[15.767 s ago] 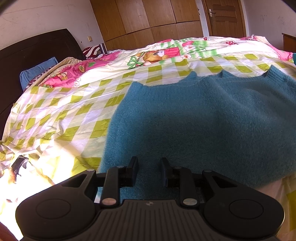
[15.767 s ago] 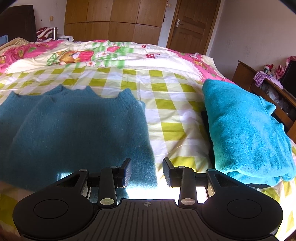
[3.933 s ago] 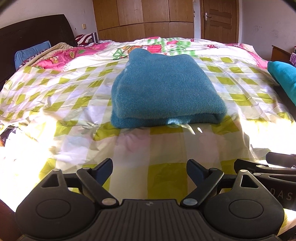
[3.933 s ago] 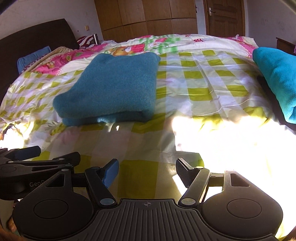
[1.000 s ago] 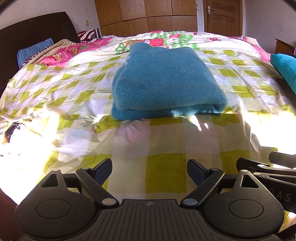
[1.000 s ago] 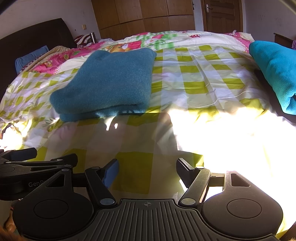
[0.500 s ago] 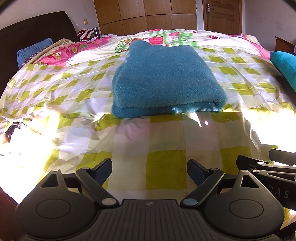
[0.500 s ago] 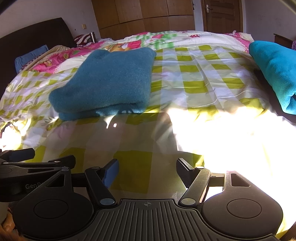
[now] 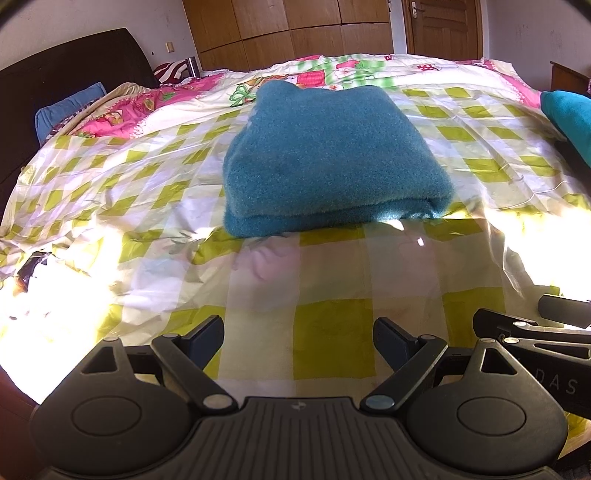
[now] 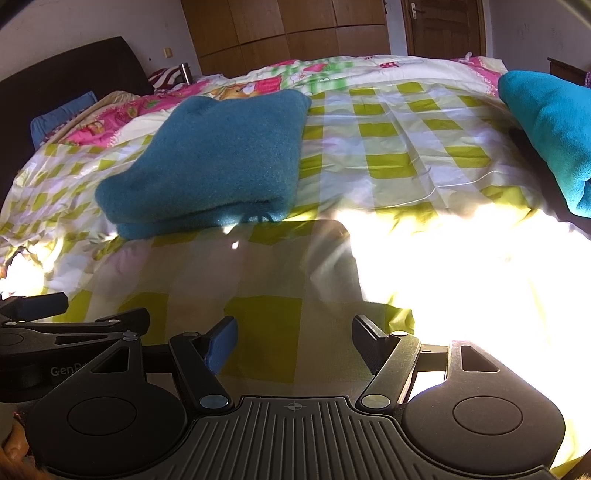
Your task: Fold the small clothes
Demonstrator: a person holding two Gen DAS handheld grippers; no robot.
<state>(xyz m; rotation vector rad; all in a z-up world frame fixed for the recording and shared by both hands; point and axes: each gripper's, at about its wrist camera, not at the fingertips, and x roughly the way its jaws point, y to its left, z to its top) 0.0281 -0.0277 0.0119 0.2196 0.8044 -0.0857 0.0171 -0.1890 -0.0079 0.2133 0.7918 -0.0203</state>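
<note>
Both claws, left claw [image 9: 298,338] and right claw [image 10: 293,338], wide as before, sweater [image 9: 328,158] unmoved.

Fuzzy teal sweater [image 9: 328,158] folded flat, lying mid-bed.

Folded sweater [image 9: 328,162] lies mid-bed [image 9: 332,280], well back from near edge. Folded blanket [image 10: 550,136] at bed's right edge. Pillow [image 9: 66,110] at far-left corner by headboard [image 9: 70,77]. Wardrobe [image 9: 295,29] behind bed.
</note>
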